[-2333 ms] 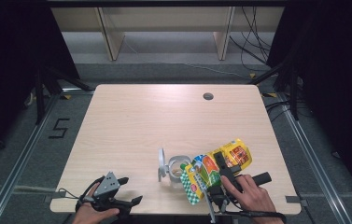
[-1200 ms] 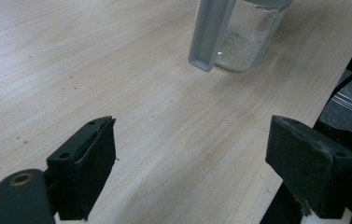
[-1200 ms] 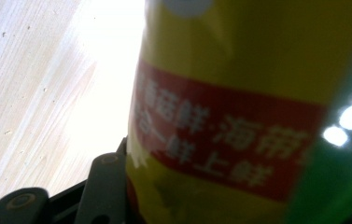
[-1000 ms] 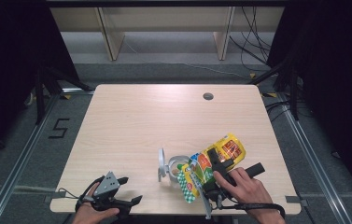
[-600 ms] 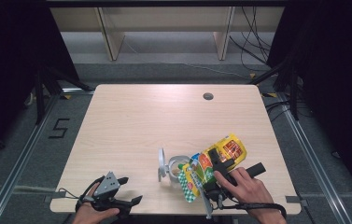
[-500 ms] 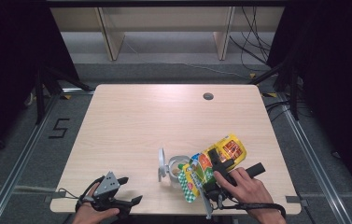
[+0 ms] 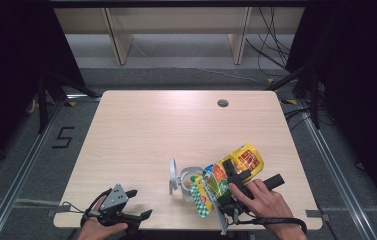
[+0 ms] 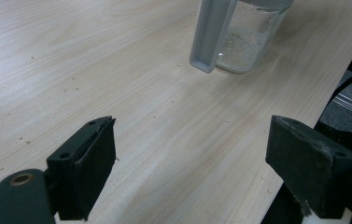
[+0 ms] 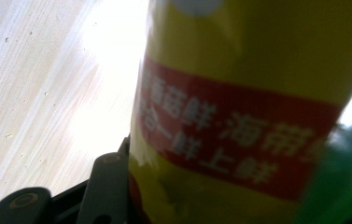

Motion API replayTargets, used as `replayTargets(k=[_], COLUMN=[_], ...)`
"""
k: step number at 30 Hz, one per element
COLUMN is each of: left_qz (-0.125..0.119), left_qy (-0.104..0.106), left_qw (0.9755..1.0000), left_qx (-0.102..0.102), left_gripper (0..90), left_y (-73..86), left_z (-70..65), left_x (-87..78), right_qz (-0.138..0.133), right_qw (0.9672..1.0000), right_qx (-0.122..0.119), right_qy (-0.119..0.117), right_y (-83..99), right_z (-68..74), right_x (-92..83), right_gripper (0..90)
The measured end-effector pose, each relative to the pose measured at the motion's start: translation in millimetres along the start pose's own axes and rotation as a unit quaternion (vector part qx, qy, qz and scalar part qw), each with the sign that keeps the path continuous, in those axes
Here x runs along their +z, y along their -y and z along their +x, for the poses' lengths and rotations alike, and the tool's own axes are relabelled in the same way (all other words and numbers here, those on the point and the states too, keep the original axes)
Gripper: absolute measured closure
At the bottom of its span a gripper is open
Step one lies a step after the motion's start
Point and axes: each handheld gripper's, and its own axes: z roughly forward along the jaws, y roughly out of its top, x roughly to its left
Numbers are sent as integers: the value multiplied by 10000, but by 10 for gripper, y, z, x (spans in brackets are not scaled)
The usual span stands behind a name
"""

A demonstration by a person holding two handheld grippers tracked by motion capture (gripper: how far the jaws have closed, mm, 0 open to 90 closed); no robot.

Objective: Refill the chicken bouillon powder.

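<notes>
High view: right gripper (image 7: 233, 187) at 5 o'clock on the light wooden table (image 7: 141, 130), mostly hidden under the hand; jaws clamped half-open on a yellow plastic snack bag with red and green print (image 7: 226, 177), tipped toward 10 o'clock over a clear glass measuring jug with a grey handle (image 7: 188, 179). Jug mouth is covered by the bag. Left gripper (image 7: 138, 216) at 7 o'clock on the table edge, jaws wide, empty.

Left gripper view: jug at 12 o'clock, top cut off.

Right gripper view: bag blurred, fills the gap; right jaw hidden.

Versus the earliest frame: bag tilted further toward the jug; left gripper unchanged.
</notes>
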Motion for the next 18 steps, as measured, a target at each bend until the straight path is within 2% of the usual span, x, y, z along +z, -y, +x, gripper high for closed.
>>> replayTargets(k=[2, 3, 4, 6, 7, 9, 10, 11, 13, 16, 17, 18], left_qz=[37, -61, 84, 73, 92, 80, 0, 4, 86, 87, 94, 94], left_qy=[-7, 10, -13, 1, -15, -14, 2, 2, -23, -20, -16, -14], left_qw=[10000, 10000, 9999, 10000, 9999, 9999, 10000, 10000, 9999, 9999, 9999, 9999], left_qx=[52, 31, 110, 57, 109, 112, 66, 62, 113, 112, 117, 112], left_gripper=[153, 153, 153, 154, 153, 153, 153, 153, 153, 153, 153, 153], left_y=[-1, 6, -3, 1, 0, 1, 10, 9, 1, 1, 1, 2], left_z=[9, 8, 19, 10, 17, 19, 13, 13, 17, 15, 17, 16], left_x=[-5, 10, -7, -2, -6, -7, 2, 1, -10, -6, -3, -2], right_qz=[-17, -18, -73, -78, -28, 1, 13, 51, 46, 37, -32, 24], right_qw=[9999, 9999, 9996, 9995, 9999, 9998, 9998, 9999, 9997, 9997, 9994, 9995], right_qx=[-163, -101, -273, -309, -156, -177, -195, -103, -232, -207, -330, -290], right_qy=[-9, -37, 9, 56, 28, 19, 12, 5, 35, 103, 123, 110], right_y=[-7, -5, 3, 6, 2, 3, 3, 6, 5, 5, 10, -5], right_z=[-27, -18, -38, -43, -24, -24, -24, -7, -30, -44, -59, -16], right_x=[-6, -8, 1, -6, -20, -25, -28, -35, -47, -58, -50, -38], right_gripper=[550, 550, 550, 550, 550, 550, 550, 550, 550, 550, 550, 550])
